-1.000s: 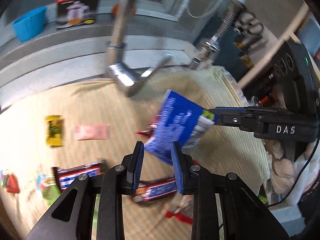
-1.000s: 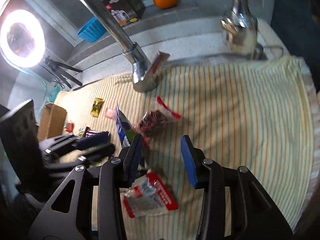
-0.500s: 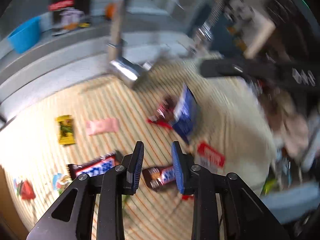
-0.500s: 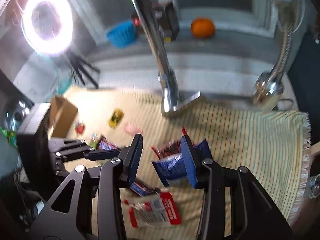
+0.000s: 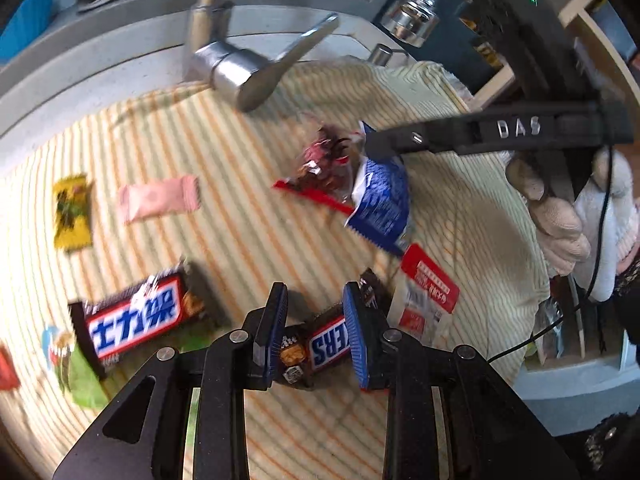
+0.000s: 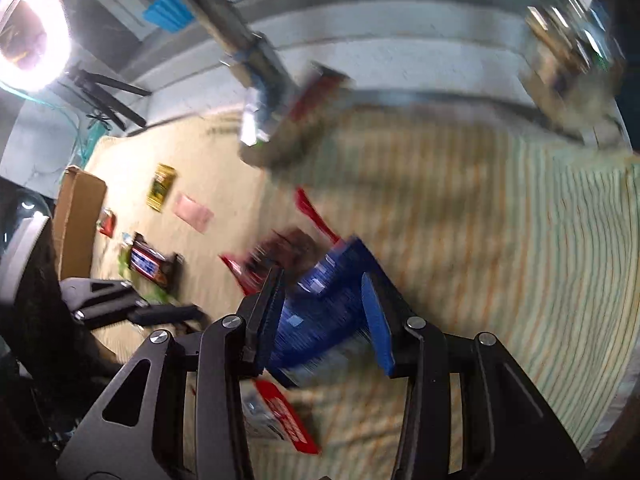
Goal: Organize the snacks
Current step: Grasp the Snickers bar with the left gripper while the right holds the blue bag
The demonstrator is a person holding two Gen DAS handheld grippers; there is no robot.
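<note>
Snacks lie scattered on a yellow striped cloth (image 5: 248, 216). My left gripper (image 5: 316, 334) is open, its fingers on either side of a small Snickers bar (image 5: 326, 344) lying on the cloth. A blue snack packet (image 5: 380, 204) lies on the cloth beside a red-edged packet of dark snacks (image 5: 324, 168). My right gripper (image 6: 326, 316) is open, with the blue packet (image 6: 320, 312) between its fingers; in the left wrist view its fingertip (image 5: 384, 144) hovers at the packet's top edge. A large Snickers bar (image 5: 136, 316) lies to the left.
A chrome tap (image 5: 240, 68) overhangs the cloth. A red-and-white sachet (image 5: 428, 292), a pink wrapper (image 5: 160, 198) and a yellow packet (image 5: 72, 210) lie around. A cardboard box (image 6: 78, 224) stands at the cloth's left end. A grey ledge (image 5: 100, 32) runs behind.
The blue packet, held up in the air a second ago, now lies on the cloth. The right gripper has come down around it. My left gripper has lowered around the small Snickers bar.
</note>
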